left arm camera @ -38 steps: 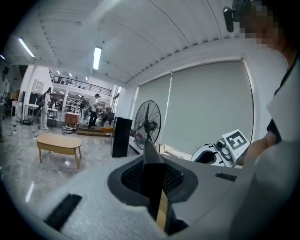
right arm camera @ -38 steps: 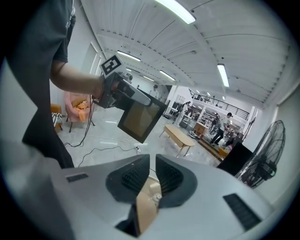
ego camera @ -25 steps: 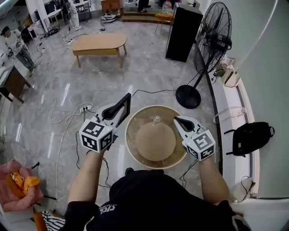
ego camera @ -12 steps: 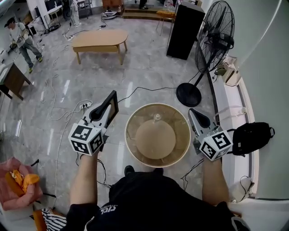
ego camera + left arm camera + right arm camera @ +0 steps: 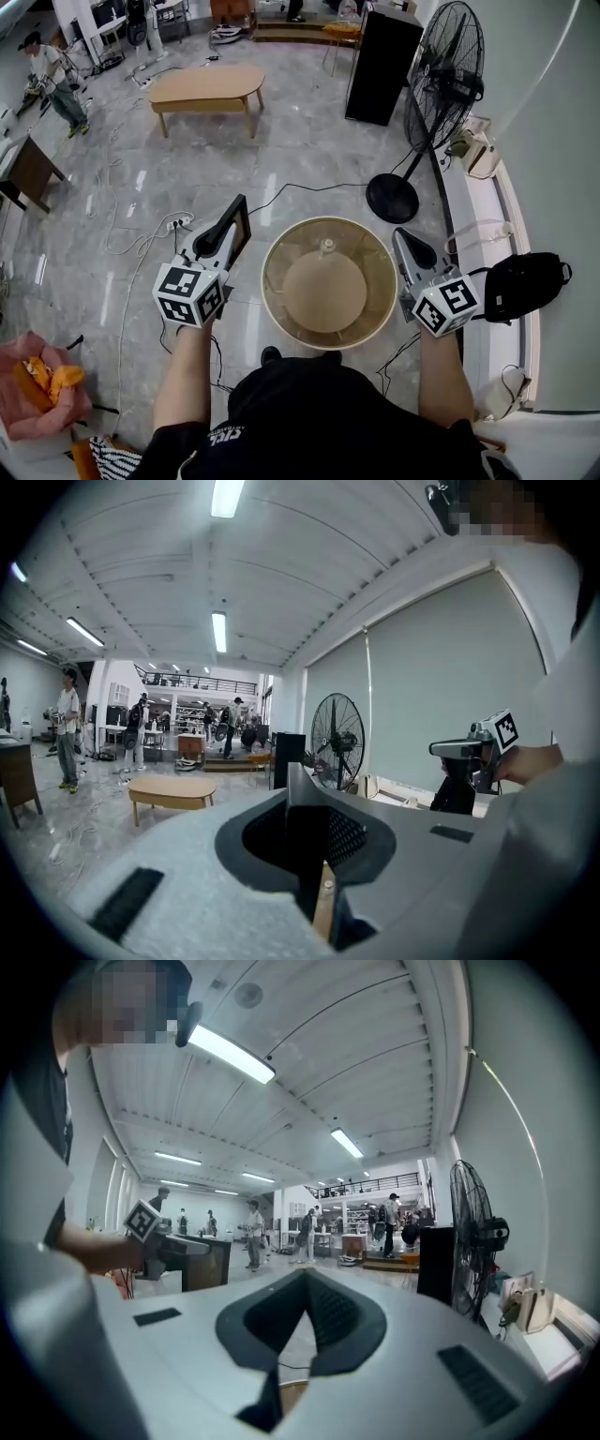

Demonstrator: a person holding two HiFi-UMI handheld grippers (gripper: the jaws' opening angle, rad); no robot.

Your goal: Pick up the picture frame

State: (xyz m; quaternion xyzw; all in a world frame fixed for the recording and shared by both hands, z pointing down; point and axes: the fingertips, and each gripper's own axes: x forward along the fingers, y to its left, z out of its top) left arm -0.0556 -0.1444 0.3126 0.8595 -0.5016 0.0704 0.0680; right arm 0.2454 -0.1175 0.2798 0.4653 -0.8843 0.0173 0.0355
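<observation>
The picture frame [image 5: 238, 220] is a dark, thin-edged panel held out over the floor, left of the round table. My left gripper [image 5: 223, 238] is shut on it. In the left gripper view the frame [image 5: 292, 841] stands edge-on between the jaws, a pale wooden strip showing low down. From the right gripper view it shows as a dark panel [image 5: 208, 1262] in front of the left gripper [image 5: 183, 1244]. My right gripper [image 5: 406, 236] hangs at the table's right side, shut, with nothing in it; its pads [image 5: 305, 1283] meet at the tip.
A round beige table [image 5: 281, 309] with a small knob-like thing [image 5: 326, 246] stands right before me. A pedestal fan [image 5: 441, 84], a black cabinet [image 5: 380, 66] and a black backpack [image 5: 520, 286] are to the right. Cables and a power strip [image 5: 173, 225] lie on the floor at left.
The left gripper has carried the frame leftwards, away from the table's rim. The right gripper has swung out to the table's right and risen, its marker cube turning.
</observation>
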